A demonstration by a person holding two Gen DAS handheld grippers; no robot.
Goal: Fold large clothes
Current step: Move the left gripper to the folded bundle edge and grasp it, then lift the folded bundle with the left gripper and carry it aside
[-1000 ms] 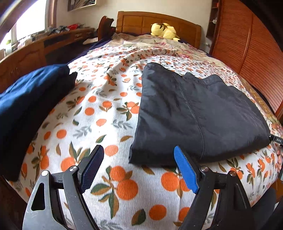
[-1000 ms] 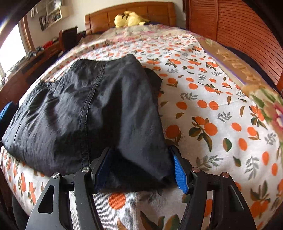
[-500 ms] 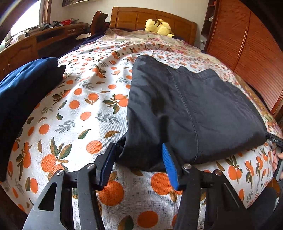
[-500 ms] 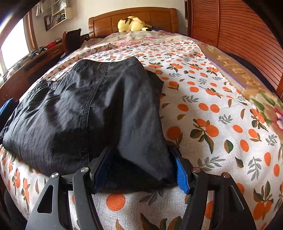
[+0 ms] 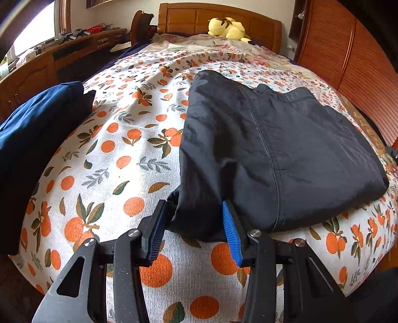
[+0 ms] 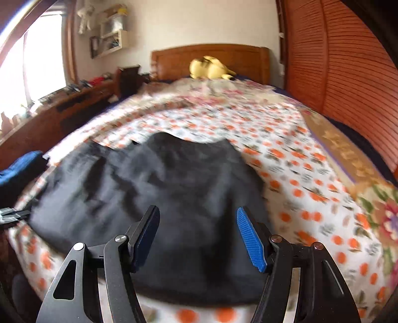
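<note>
**Left fingers pinch the near corner of the black garment; right fingers spread wide above it**

A black garment (image 5: 273,149), folded into a broad panel with a stitched seam running down it, lies on the bed (image 5: 119,159), whose cover is white with an orange-and-leaf print. It sits toward the right half of the bed, its near edge close to the foot of the bed.

The left gripper (image 5: 196,223) is low at the garment's near left corner. Its fingers (image 5: 231,233) are drawn in to a narrow gap, with a bunched fold of the black cloth caught between the blue pads.

The right gripper (image 6: 199,236) is over the near part of the same garment (image 6: 174,186). Its fingers (image 6: 250,239) stand wide apart with no cloth between them; the black fabric shows below and beyond them. This view is smeared by motion blur, so fine detail of the cloth is lost.

At the left edge of the bed sits a folded dark blue garment (image 5: 32,124), well apart from the black one. A yellow plush toy (image 5: 227,27) rests by the wooden headboard (image 5: 199,17). Slatted wooden doors (image 5: 360,69) run along the right side, and a wooden desk (image 5: 37,72) with small clutter stands to the left under a window.
</note>
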